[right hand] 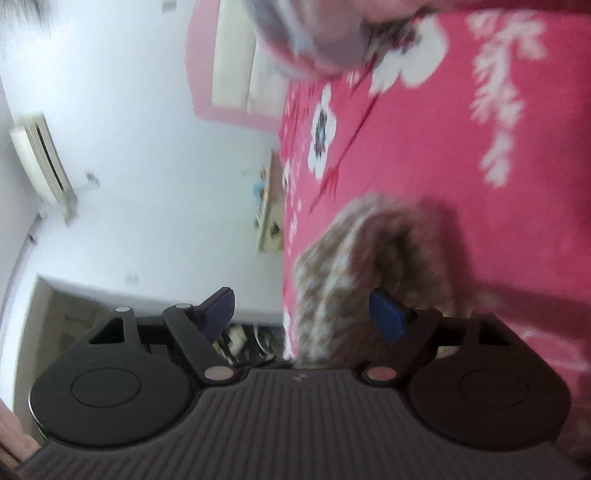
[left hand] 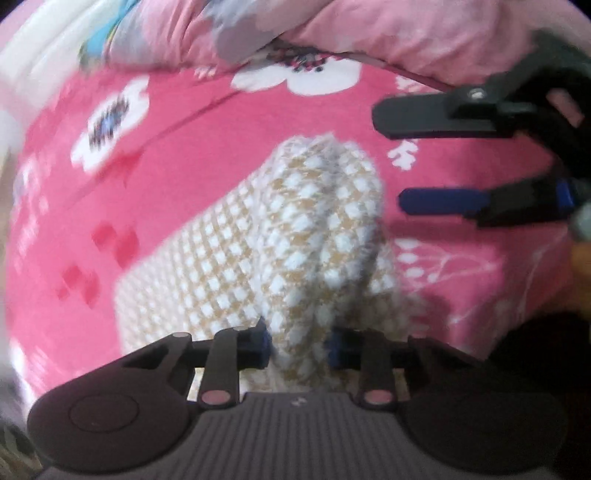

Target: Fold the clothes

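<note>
A beige and white checked cloth point(left hand: 229, 266) lies on the pink flowered bedsheet point(left hand: 192, 155). My left gripper point(left hand: 300, 349) is shut on a bunched fold of the cloth and lifts it off the flat part. My right gripper point(right hand: 303, 314) is open and empty. It also shows in the left wrist view point(left hand: 395, 158) at the upper right, fingers spread, just right of the raised fold. In the right wrist view the cloth point(right hand: 351, 266) lies between and beyond the open fingers, blurred.
A pale pink quilt point(left hand: 369, 29) is heaped at the far edge of the bed. The right wrist view is turned sideways and shows a white wall point(right hand: 147, 147), an air conditioner point(right hand: 40, 158) and the bed's edge.
</note>
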`<state>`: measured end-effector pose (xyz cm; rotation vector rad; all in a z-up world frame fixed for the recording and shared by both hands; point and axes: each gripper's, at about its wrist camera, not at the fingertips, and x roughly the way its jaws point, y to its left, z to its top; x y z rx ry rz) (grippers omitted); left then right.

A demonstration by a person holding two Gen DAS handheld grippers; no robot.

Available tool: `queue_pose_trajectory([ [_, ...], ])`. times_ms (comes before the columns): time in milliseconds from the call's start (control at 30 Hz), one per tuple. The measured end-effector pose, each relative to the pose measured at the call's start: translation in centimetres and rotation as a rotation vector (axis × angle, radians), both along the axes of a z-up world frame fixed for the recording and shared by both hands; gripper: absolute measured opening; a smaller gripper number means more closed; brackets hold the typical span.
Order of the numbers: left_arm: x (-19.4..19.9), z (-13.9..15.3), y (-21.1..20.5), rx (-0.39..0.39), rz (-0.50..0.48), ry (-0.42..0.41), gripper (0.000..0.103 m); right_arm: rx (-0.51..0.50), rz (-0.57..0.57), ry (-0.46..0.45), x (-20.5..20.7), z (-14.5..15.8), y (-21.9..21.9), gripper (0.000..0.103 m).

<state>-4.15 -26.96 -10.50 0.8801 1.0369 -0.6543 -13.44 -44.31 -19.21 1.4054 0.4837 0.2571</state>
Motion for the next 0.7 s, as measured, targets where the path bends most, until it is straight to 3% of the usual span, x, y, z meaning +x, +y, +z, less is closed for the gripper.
queue_pose_trajectory([
  [100, -1.2, 1.0, 0.2, 0.08, -0.117, -0.09, 0.027, -0.067, 0.004, 0.048, -0.5, -0.6, -0.3, 0.074],
  [233, -2.2, 1.2, 0.5, 0.13, -0.204, -0.147, 0.027, -0.226, 0.101, 0.06, 0.7, 0.1, 1.5, 0.044],
  [267, -2.5, 1.1, 0.5, 0.145, -0.242, -0.163, 0.027, -0.284, 0.126, 0.05, 1.2, 0.5, 2.2, 0.041],
  [367, -4.7, -0.4, 0.4, 0.203, -0.42, -0.22, 0.026, -0.451, 0.187, 0.153, 3.6, 0.5, 3.7, 0.013],
  [400, -5.3, -1.1, 0.5, 0.222, -0.482, -0.236, 0.026, -0.453, 0.184, 0.213, 4.0, -0.2, 3.7, 0.004],
  [467, -6.3, -2.6, 1.1, 0.254, -0.593, -0.255, 0.026, -0.357, 0.148, 0.262, 3.9, -1.6, 2.7, 0.0],
  [567, -6.1, -3.5, 1.1, 0.254, -0.642, -0.242, 0.026, -0.274, 0.123, 0.287, 3.4, -2.5, 1.7, 0.0],
  [600, -5.9, -3.4, 1.0, 0.246, -0.637, -0.23, 0.026, -0.209, 0.117, 0.29, 2.8, -2.8, 1.4, 0.006],
  [700, -5.1, -2.9, 1.0, 0.21, -0.585, -0.203, 0.027, 0.079, 0.048, 0.239, 0.4, -4.4, -0.2, 0.008],
])
